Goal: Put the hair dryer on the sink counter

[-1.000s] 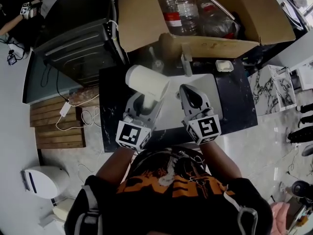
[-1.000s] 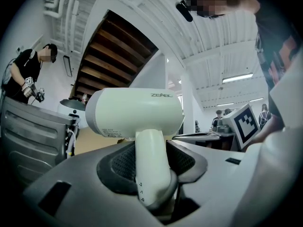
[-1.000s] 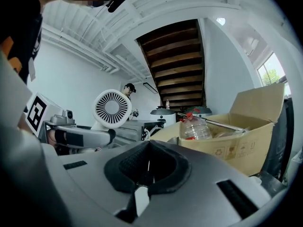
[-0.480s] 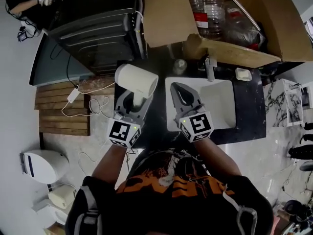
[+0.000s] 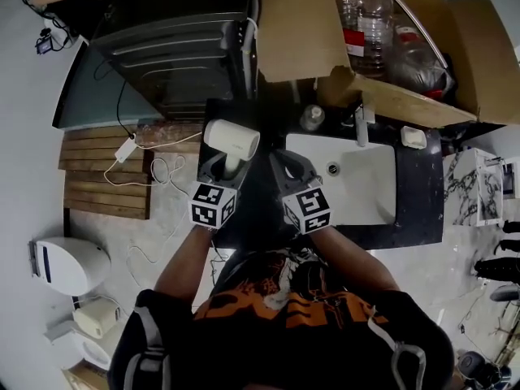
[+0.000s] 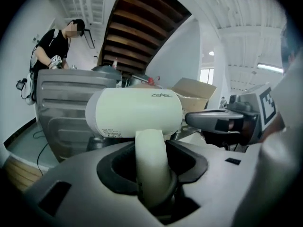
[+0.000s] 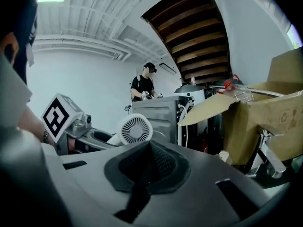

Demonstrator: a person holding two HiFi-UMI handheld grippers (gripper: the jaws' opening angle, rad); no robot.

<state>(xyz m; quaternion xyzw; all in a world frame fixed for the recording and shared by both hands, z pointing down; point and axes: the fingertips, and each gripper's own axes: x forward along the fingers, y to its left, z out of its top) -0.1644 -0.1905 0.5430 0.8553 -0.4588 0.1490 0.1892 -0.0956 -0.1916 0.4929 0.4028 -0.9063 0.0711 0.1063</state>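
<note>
The person wears a black T-shirt (image 5: 284,319) with an orange and white print across the chest and short sleeves. Dark shoulder straps (image 5: 140,340) edged in grey show at seven and five o'clock of the head view. The left gripper (image 5: 230,162) and right gripper (image 5: 289,161) have pale grey shells and fingers (image 7: 161,164) lined with black ribbed pads. Each carries a white cube (image 5: 213,205) printed with black square markers

cream hair dryer (image 5: 231,139); grey left gripper (image 5: 221,167) and right gripper (image 5: 290,167), black-white square markers; black counter (image 5: 418,189); white sink (image 5: 366,193); brown cardboard box (image 5: 296,31) at 12 o'clock; black shirt (image 5: 284,307), orange print, at 6 o'clock.
</note>
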